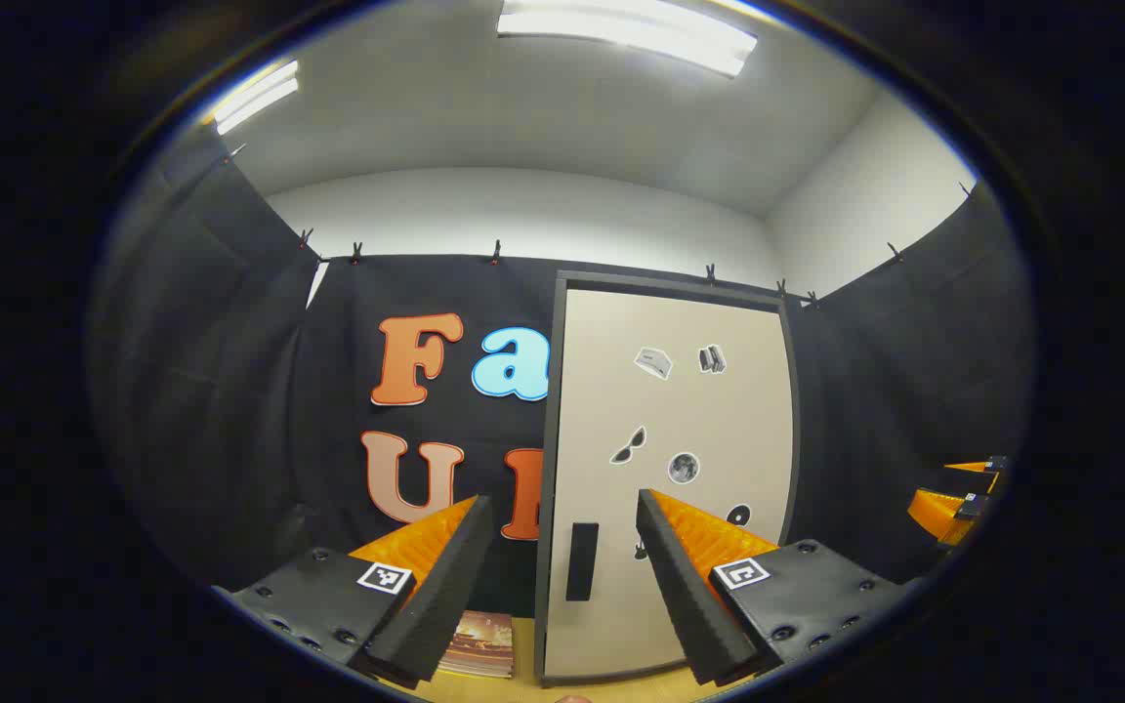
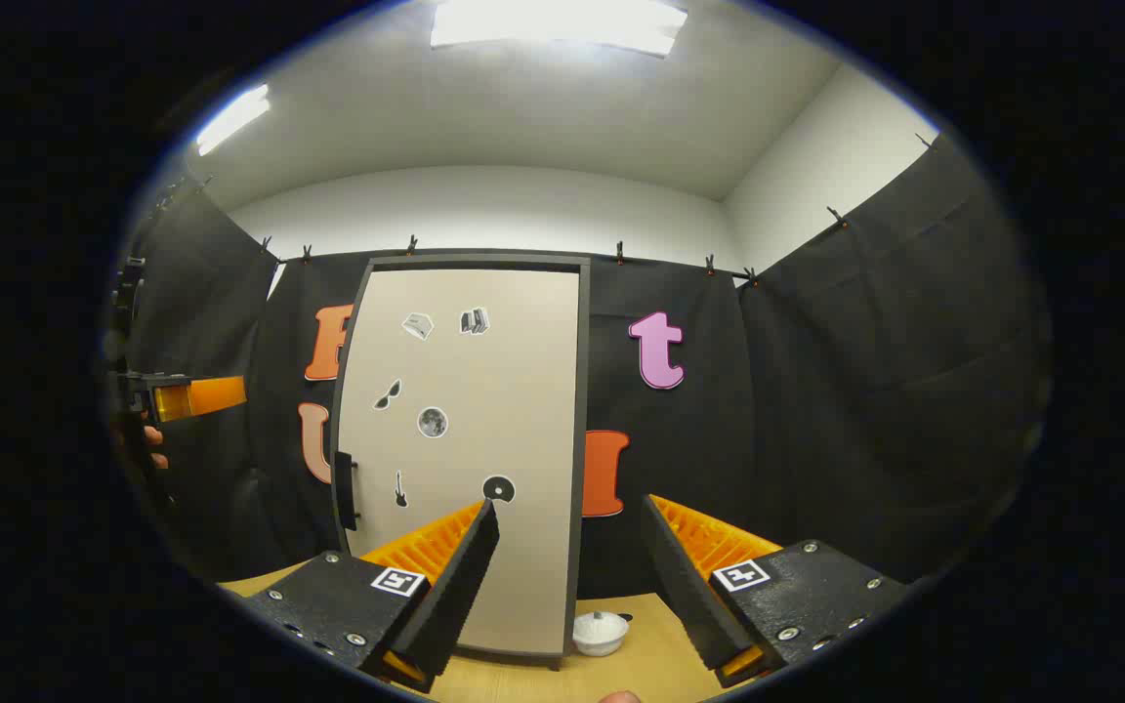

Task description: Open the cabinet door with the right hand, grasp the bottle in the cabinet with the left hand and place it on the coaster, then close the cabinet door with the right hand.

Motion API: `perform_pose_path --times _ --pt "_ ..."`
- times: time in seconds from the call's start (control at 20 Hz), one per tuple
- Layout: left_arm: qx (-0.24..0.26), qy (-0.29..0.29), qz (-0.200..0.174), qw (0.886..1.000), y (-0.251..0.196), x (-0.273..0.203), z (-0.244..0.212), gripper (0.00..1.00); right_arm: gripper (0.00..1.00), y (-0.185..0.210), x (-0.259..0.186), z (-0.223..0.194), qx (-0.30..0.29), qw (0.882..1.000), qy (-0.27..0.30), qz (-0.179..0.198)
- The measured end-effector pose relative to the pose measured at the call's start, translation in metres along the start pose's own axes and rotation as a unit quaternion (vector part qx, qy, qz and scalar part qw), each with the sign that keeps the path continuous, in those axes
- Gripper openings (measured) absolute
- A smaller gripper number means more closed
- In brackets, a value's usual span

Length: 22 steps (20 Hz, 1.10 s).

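Observation:
A tall cabinet with a beige door (image 1: 680,430) (image 2: 470,410) in a dark frame stands shut on the wooden table, stickers on its front. A black handle (image 1: 581,560) (image 2: 345,490) sits low on the door's left side. In the left gripper view my left gripper (image 1: 562,547) is open, its fingers framing the handle from a distance. The right gripper (image 2: 567,547) is open too, off the door's right edge. The bottle is hidden behind the door. The other gripper shows far right (image 1: 958,498) in the left gripper view and far left (image 2: 187,395), with a hand, in the right gripper view.
A book-like flat item (image 1: 479,644) lies on the table left of the cabinet. A small white lidded dish (image 2: 600,632) sits on the table by the cabinet's right foot. Black cloth walls close in the booth on all sides.

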<state>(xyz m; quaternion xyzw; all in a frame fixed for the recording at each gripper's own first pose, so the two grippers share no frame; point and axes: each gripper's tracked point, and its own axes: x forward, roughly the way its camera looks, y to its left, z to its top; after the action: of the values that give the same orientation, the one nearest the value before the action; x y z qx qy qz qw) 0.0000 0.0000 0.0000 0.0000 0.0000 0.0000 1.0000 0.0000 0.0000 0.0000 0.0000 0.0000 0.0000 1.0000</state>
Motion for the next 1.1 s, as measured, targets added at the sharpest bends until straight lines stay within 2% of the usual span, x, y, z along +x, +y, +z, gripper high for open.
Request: perform_pose_path --times 0.4,0.6,1.1 --pt "-0.013 0.005 -0.022 1.000 -0.029 0.003 -0.004 0.96 0.92 -0.022 -0.005 0.008 0.001 1.000 -0.007 -0.010" --pt "0.007 0.000 -0.024 1.000 -0.043 0.003 -0.004 0.96 0.92 -0.036 -0.008 0.006 0.002 1.000 -0.005 -0.015" --pt "0.019 0.007 -0.007 1.000 -0.069 -0.019 -0.016 0.96 0.92 -0.046 -0.004 0.000 -0.001 1.000 -0.008 0.018"
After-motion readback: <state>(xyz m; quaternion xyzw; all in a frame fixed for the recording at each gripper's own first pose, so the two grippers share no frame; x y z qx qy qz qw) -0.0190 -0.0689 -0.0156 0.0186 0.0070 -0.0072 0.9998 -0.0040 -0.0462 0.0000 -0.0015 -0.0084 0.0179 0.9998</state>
